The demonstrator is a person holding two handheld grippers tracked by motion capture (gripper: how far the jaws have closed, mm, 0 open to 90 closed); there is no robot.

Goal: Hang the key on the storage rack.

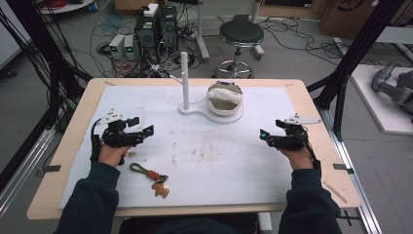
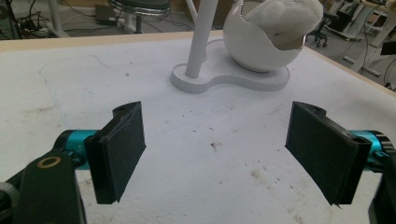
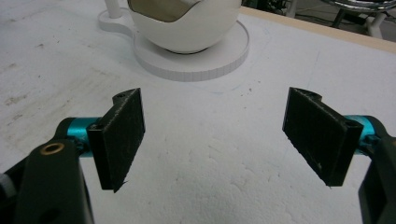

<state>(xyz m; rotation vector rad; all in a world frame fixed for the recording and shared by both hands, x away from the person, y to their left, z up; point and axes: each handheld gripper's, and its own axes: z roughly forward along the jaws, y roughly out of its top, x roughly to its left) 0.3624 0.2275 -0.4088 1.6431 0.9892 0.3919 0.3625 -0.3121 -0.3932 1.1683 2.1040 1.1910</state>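
Observation:
A white stand (image 1: 210, 112) sits at the back middle of the white mat, with an upright post (image 1: 184, 80) and a round white bowl (image 1: 224, 100) holding something white and fluffy (image 1: 226, 92). Both also appear ahead of my jaws: post (image 2: 201, 37), bowl (image 2: 261, 46), bowl (image 3: 187, 28). A keychain with a dark loop and a brown charm (image 1: 153, 179) lies on the mat near the front left. My left gripper (image 1: 141, 127) hovers over the left of the mat, open and empty (image 2: 219, 149). My right gripper (image 1: 269, 134) is at the right, open and empty (image 3: 217, 140).
The mat (image 1: 195, 146) covers a wooden table (image 1: 73, 131). Beyond the far edge stand a black stool (image 1: 240, 34), computer boxes (image 1: 156, 29) and tangled cables on the floor. Black frame struts rise at both sides.

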